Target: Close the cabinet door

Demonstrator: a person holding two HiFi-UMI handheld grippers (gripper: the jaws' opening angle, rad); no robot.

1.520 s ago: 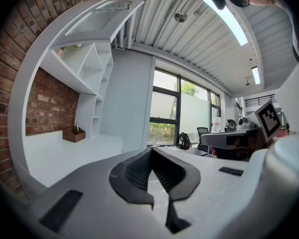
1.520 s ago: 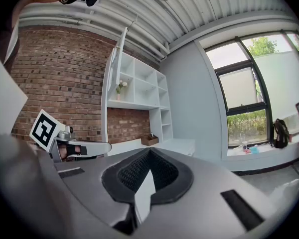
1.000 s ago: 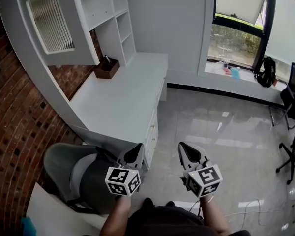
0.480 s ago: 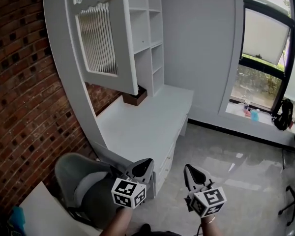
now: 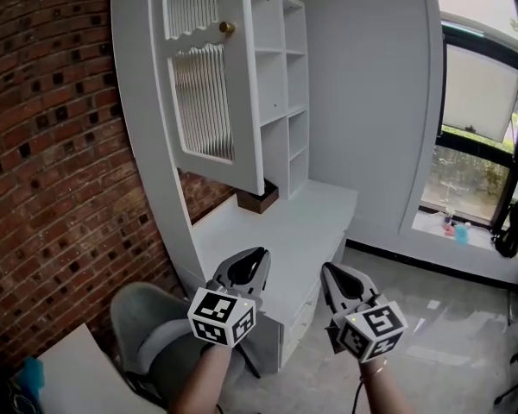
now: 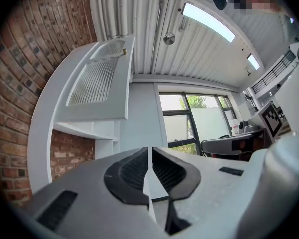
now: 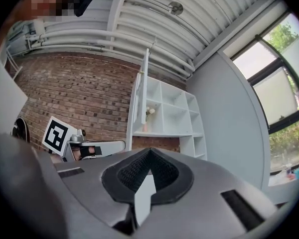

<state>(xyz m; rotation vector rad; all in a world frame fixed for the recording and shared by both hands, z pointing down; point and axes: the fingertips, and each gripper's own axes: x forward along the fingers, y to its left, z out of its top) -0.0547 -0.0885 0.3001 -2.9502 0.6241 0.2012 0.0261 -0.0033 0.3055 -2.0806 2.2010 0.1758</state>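
- The left tongs (image 5: 252, 264) are shut: in the left gripper view the two dark pads meet along a thin seam, with nothing between them.
- The right tongs (image 5: 335, 281) are also shut, pads pressed together and empty, as the right gripper view shows.
- Both tongs are held up side by side, a little apart, over the near end of the white tabletop (image 5: 285, 231). They touch neither it nor anything else.
- The cabinet door (image 5: 211, 84), white with ribbed glass panels and a small brass knob (image 5: 227, 28), stands open, swung out from the white shelf unit (image 5: 281, 84).
- The door hangs well above and beyond both tongs, apart from them.
- The unit stands against a brick wall (image 5: 60, 162). A small brown box (image 5: 259, 201) sits on the tabletop below the door's lower edge.
- A grey chair (image 5: 147, 326) stands at the tabletop's near end, under the left tongs.
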